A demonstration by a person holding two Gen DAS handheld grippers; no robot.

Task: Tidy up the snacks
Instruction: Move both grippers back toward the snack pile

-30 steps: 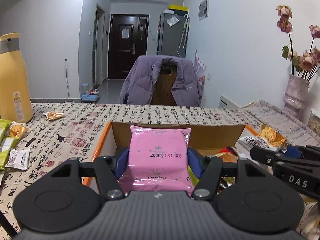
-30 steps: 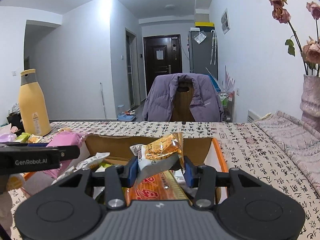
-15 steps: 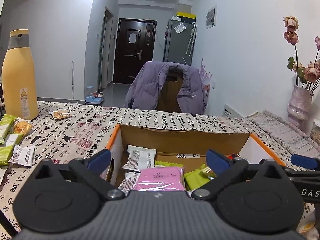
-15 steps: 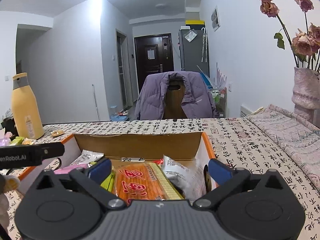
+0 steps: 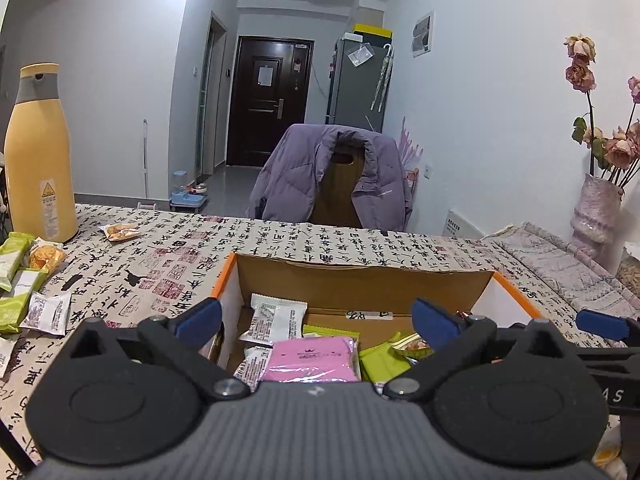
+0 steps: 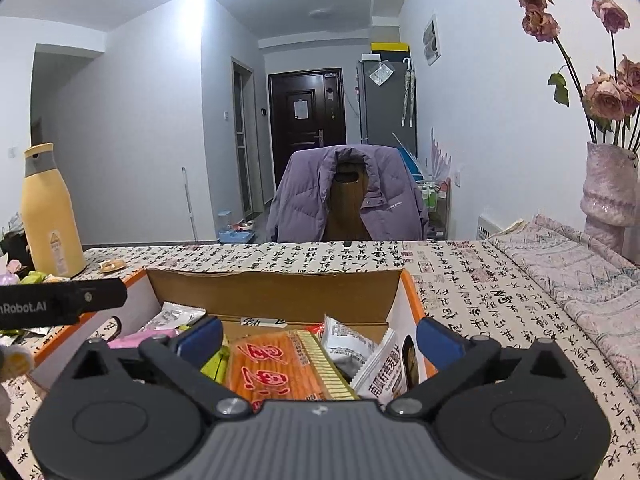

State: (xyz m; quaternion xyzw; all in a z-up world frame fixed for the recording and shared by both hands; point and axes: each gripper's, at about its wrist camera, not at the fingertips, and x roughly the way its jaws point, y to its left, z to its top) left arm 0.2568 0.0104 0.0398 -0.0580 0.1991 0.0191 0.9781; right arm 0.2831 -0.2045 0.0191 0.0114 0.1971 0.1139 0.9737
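Observation:
An orange-rimmed cardboard box sits on the table and holds several snack packets. In the left wrist view a pink packet lies in it beside a white packet and a green one. My left gripper is open and empty just above the box's near side. In the right wrist view the box holds an orange packet and white packets. My right gripper is open and empty above them. Loose snacks lie on the table at left.
A tall yellow bottle stands at the table's far left, with a small snack near it. A vase of dried roses stands at the right. A chair with a purple jacket is behind the table.
Both grippers opened. The left one let go of the pink packet, the right one let go of the orange-white packet; both packets now lie in the box. Both grippers rose slightly.

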